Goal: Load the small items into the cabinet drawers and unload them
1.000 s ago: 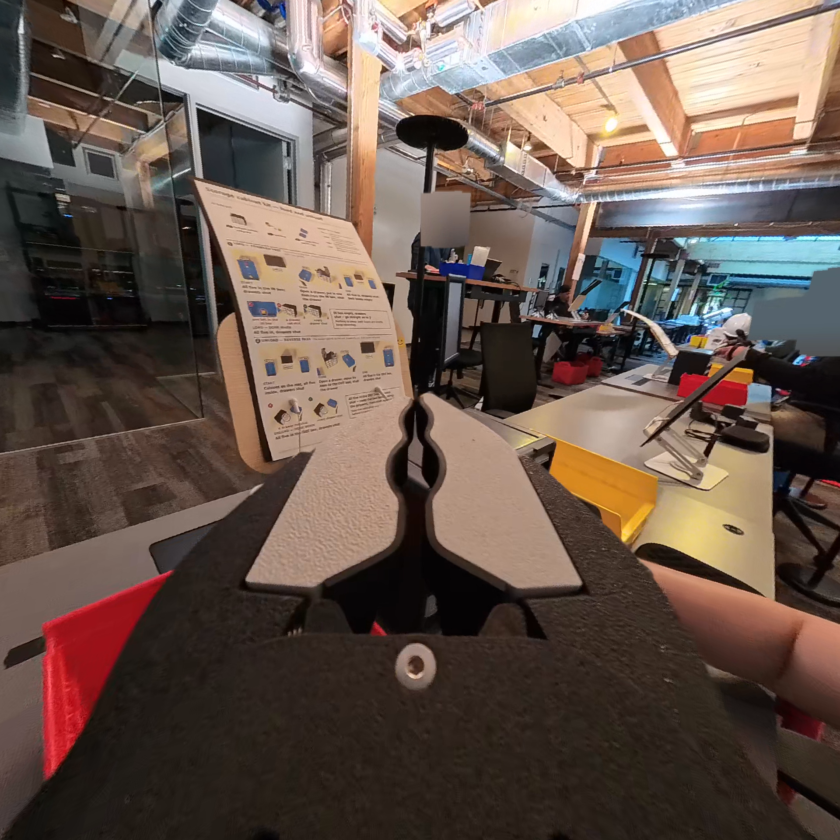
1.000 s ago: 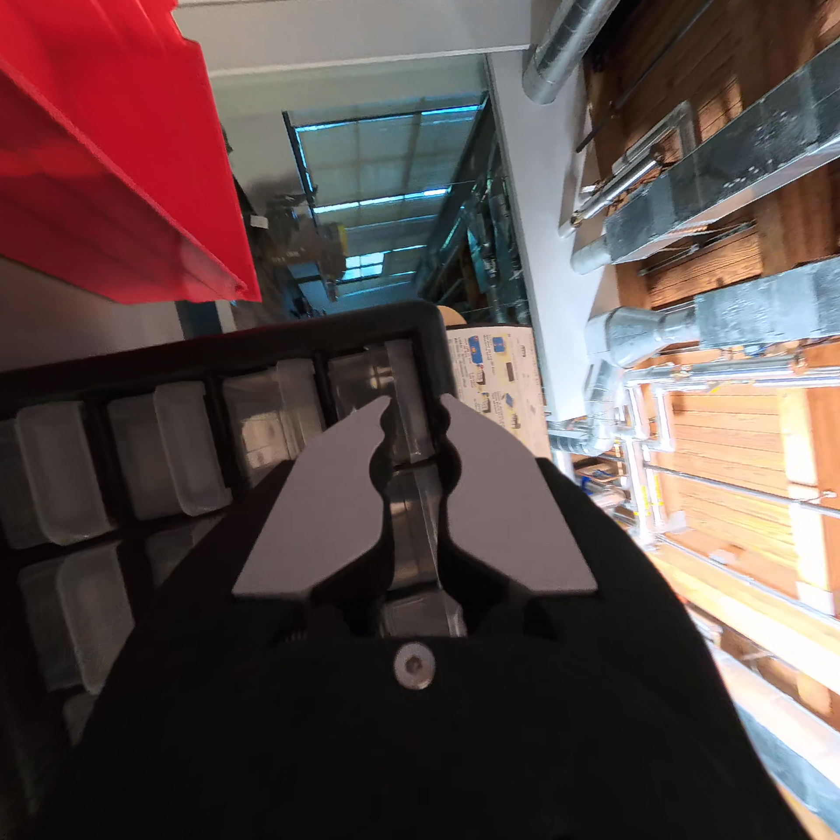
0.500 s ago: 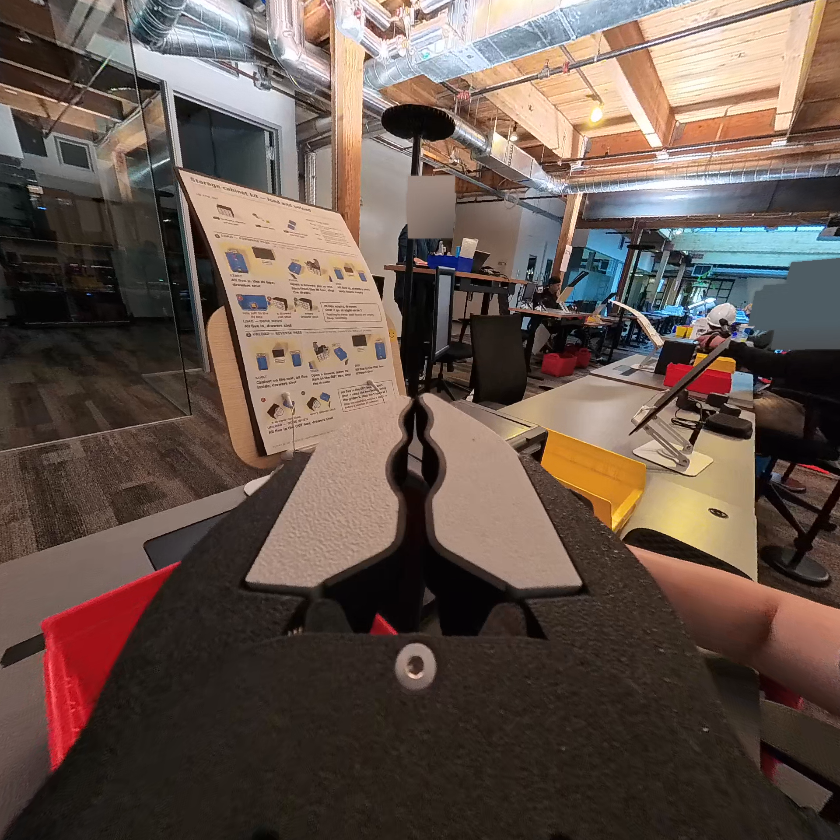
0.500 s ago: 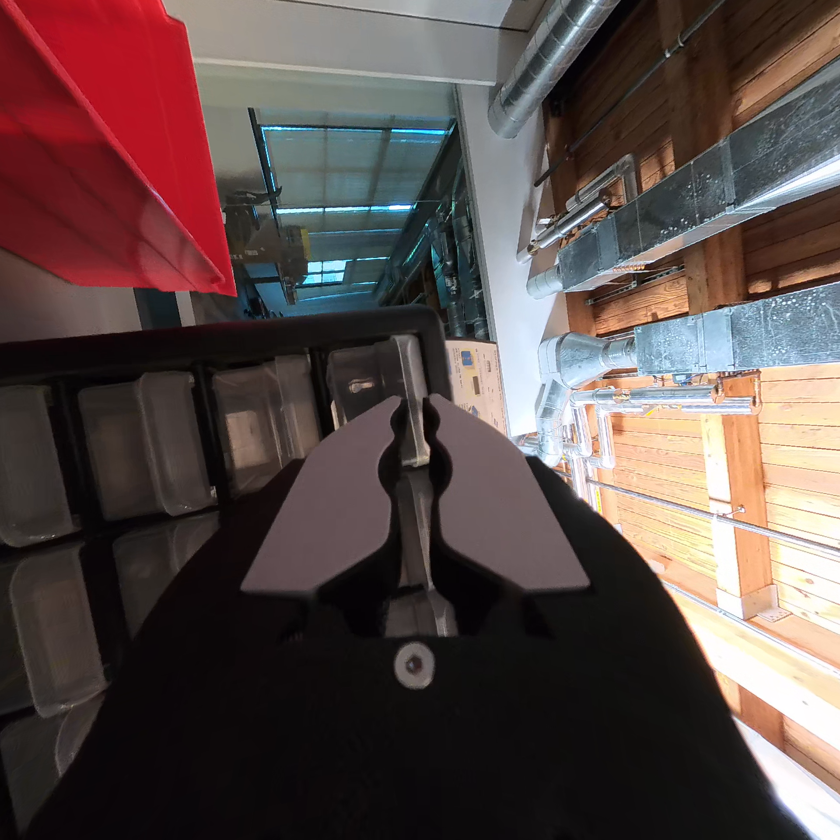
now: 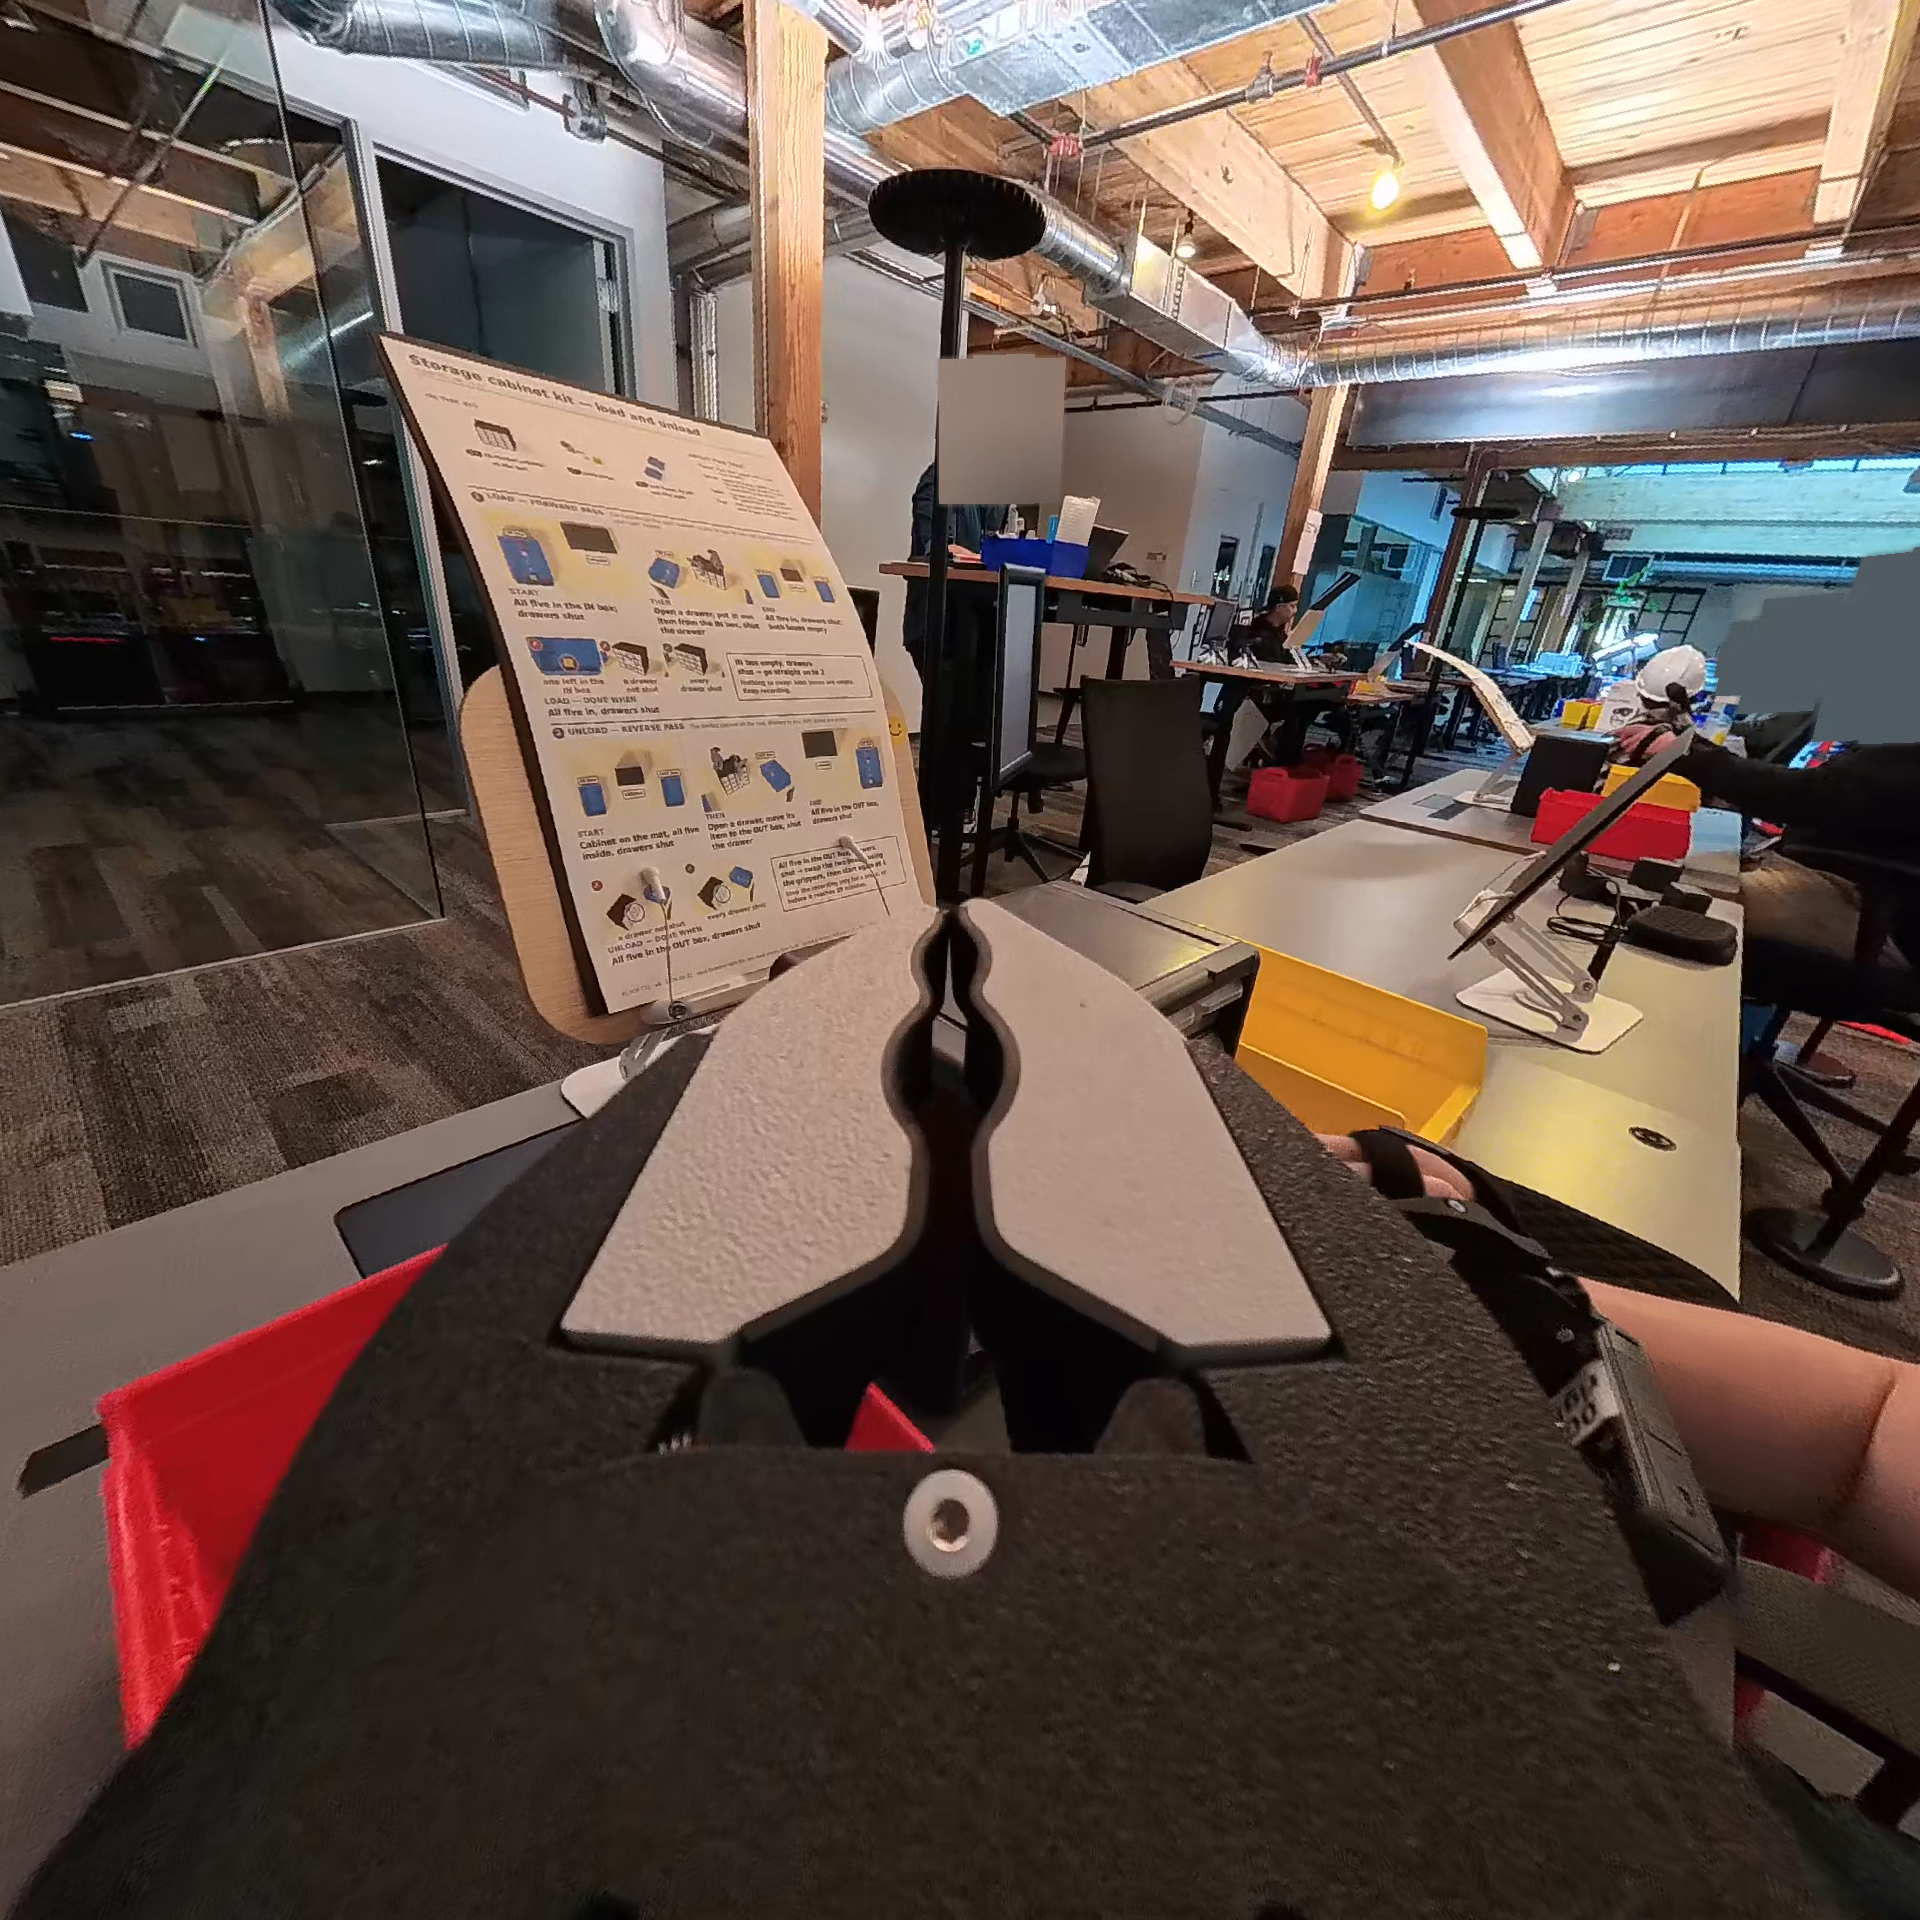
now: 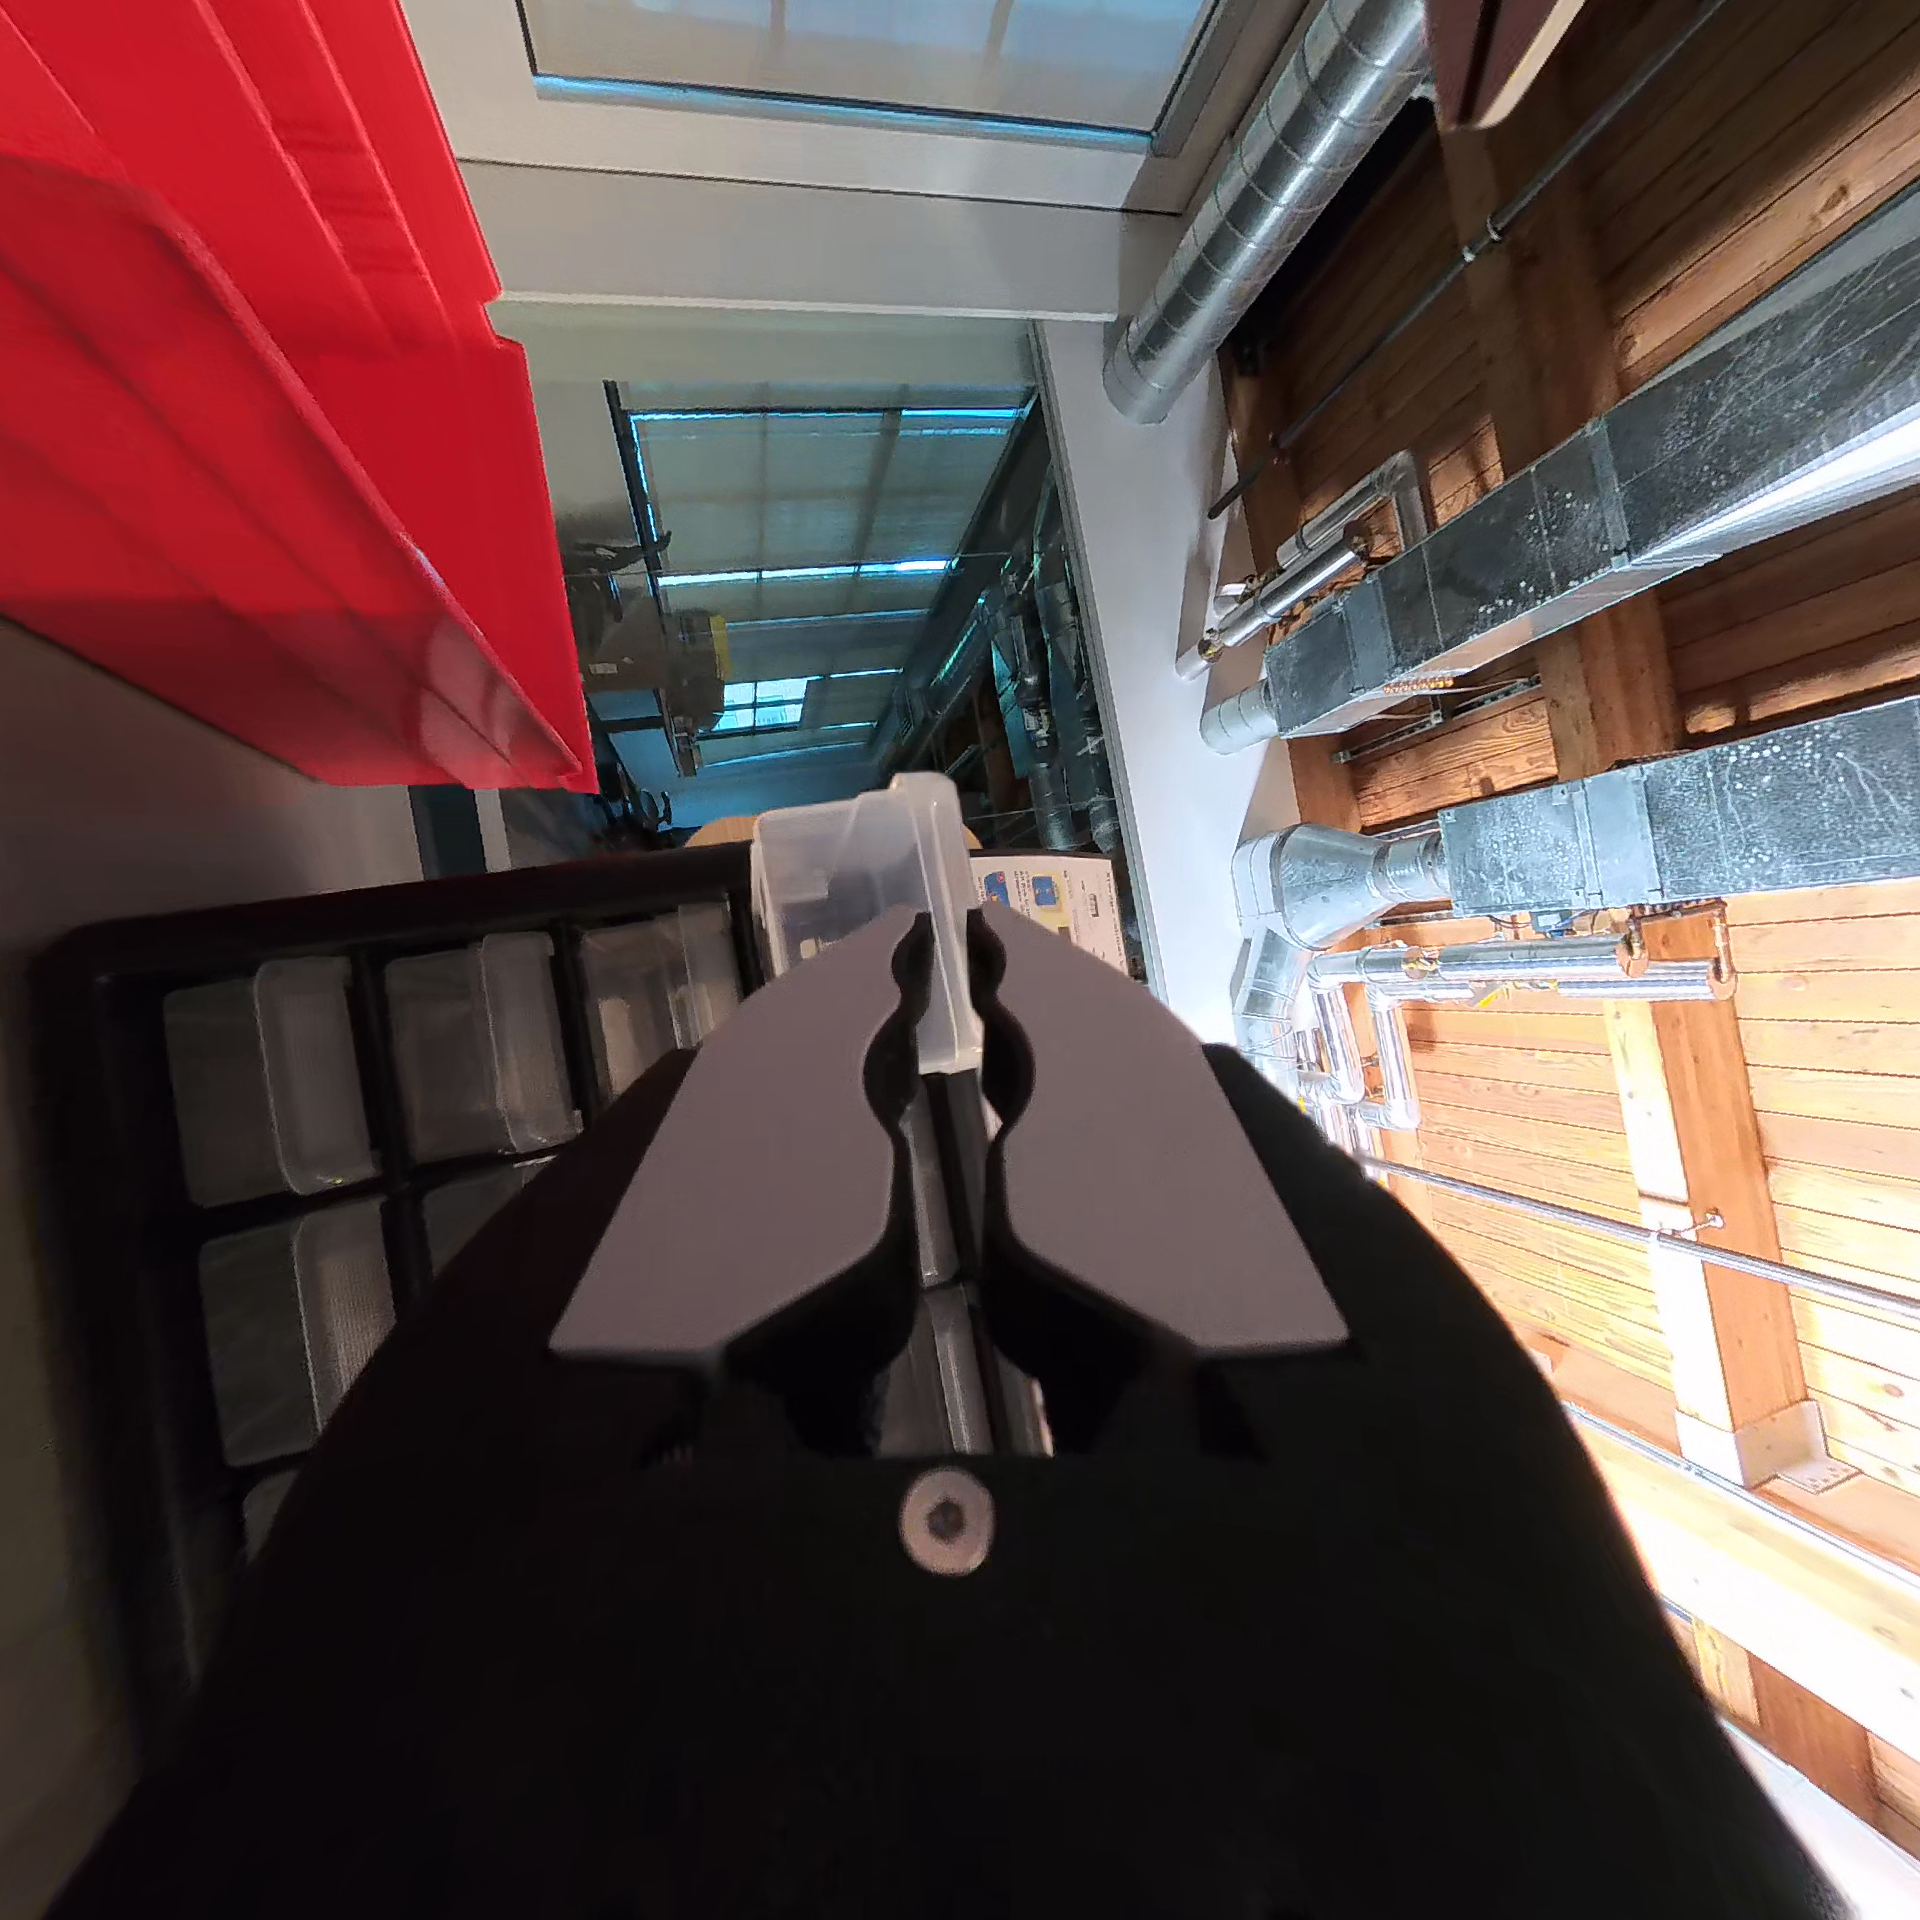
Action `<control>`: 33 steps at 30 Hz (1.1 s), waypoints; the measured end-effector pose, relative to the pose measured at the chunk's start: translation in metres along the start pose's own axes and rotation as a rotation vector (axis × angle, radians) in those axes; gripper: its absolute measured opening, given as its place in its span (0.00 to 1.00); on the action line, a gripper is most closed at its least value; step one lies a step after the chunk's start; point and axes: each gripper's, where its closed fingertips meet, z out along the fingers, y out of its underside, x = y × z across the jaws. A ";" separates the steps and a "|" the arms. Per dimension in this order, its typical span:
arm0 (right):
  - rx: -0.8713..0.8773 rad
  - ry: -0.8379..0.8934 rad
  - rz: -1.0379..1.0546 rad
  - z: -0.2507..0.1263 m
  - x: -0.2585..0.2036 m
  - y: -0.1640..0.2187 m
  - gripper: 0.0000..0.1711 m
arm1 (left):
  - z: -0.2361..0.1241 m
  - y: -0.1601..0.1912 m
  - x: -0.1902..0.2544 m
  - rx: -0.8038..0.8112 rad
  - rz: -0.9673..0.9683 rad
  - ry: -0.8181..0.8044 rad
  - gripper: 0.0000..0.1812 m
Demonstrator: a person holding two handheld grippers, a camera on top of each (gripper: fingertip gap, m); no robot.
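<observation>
Right wrist view: we clamp the right gripper (image 6: 948, 997) on a partly withdrawn clear drawer (image 6: 862, 873); loading remains; the left gripper (image 5: 951, 961) is clenched empty.

Your right gripper (image 6: 948, 925) was rolled sideways, its fingers clamped on the handle of a clear drawer (image 6: 862, 862) that stood out from the black cabinet (image 6: 416, 914). A red bin (image 6: 239, 416) crowded one side. Beyond your closed left gripper (image 5: 954, 925), an instruction board (image 5: 644, 675) and yellow bin (image 5: 1351, 1049) blocked the way forward.
</observation>
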 end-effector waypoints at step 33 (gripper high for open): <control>0.002 0.035 0.531 -0.046 0.038 0.052 0.16 | 0.045 0.283 -0.164 -1.043 -0.188 -0.383 0.13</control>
